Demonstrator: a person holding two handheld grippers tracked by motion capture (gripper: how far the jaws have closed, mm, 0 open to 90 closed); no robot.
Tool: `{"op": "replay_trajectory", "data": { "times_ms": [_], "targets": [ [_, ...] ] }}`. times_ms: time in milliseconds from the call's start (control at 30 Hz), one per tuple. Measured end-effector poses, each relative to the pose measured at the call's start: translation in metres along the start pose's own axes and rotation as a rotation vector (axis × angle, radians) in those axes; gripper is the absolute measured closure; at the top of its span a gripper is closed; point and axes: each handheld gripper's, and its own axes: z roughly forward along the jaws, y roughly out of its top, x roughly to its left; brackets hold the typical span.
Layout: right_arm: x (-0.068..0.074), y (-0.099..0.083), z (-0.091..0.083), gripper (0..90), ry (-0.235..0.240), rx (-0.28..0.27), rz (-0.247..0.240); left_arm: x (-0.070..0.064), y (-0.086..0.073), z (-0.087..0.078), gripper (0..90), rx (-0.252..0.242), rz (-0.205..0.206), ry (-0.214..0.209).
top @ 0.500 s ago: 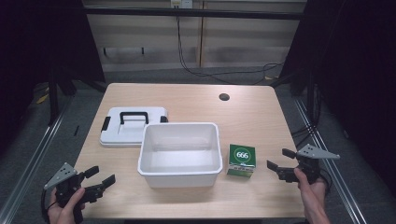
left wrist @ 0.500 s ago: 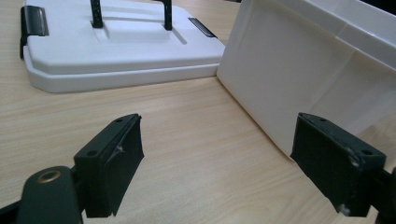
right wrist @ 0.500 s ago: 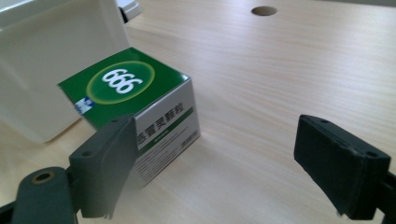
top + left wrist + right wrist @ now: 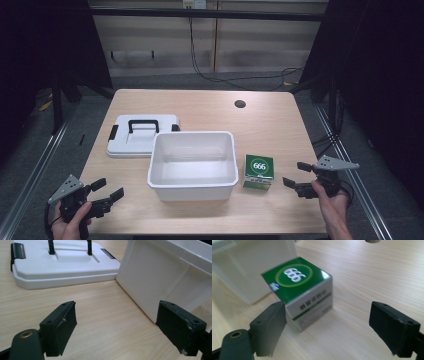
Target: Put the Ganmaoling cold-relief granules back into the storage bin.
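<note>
- Right tool [image 4: 298,178]: jaws spread wide, holding nothing; it sits low over the table [image 4: 200,102] at its right edge, aimed at the green box [image 4: 259,171], near it and not touching
- Green box: upright on the table, just beside the right wall of the white bin [image 4: 192,165]
- Left tool [image 4: 106,191]: jaws spread, empty; over the front left corner, near the bin
- White lid [image 4: 141,135]: flat behind the bin's left side, black handle up

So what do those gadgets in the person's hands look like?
Both are black handheld tools. The left gripper and right gripper each carry a grey three-cornered plate on top and two blocky black fingers with scuffed pads. A brass-coloured rivet sits at the finger base.
</note>
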Motion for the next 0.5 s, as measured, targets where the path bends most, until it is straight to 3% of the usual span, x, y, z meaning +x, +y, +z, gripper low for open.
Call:
{"op": "replay_trajectory", "data": {
  "times_ms": [100, 133, 200, 367, 500],
  "targets": [
    [-0.001, 0.003, -0.005, 13.8, 0.088, -0.010, 0.020, 0.001, 0.001, 0.000, 16.2, -0.004, 0.001, 0.001],
    [-0.001, 0.003, -0.005, 13.8, 0.088, -0.010, 0.020, 0.001, 0.001, 0.000, 16.2, -0.004, 0.001, 0.001],
    [0.003, 0.007, -0.007, 13.6, 0.034, -0.008, -0.004, 0.001, 0.001, 0.001, 16.1, -0.006, -0.002, 0.001],
    [0.009, 0.021, -0.006, 13.0, -0.008, 0.019, -0.077, 0.000, 0.000, 0.001, 16.2, -0.006, -0.007, -0.001],
    [0.010, 0.035, -0.009, 13.1, 0.007, 0.006, -0.094, 0.001, 0.001, 0.000, 16.1, -0.007, 0.003, -0.004]
  ]
}}
